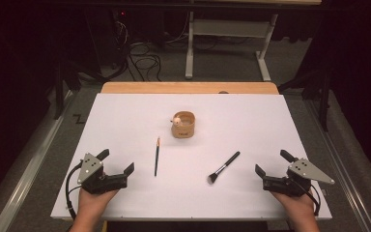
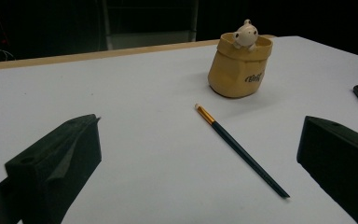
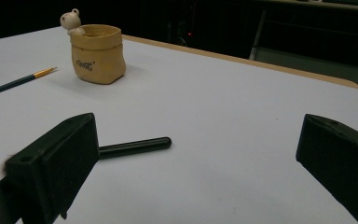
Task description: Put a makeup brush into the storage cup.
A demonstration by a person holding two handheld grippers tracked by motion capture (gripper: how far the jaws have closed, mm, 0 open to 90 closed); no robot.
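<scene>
Both grippers wide and empty, pencil and brush flat on the table before the cup.

My left gripper [image 1: 117, 162] and right gripper [image 1: 269, 163] grip nothing; the pencil [image 1: 157, 155] lies near the left one, the makeup brush [image 1: 223, 167] near the right, the tan cup [image 1: 183, 124] with its bear figure beyond and between them. I'd worry the thin pencil rolls or skids when pinched flat, or a knock tips the light cup. Cup's dark lettering isn't legible to me.

pencil [image 1: 157, 156]: 1 | brush [image 1: 223, 167]: 1 | pot [image 1: 183, 124]: 1
</scene>
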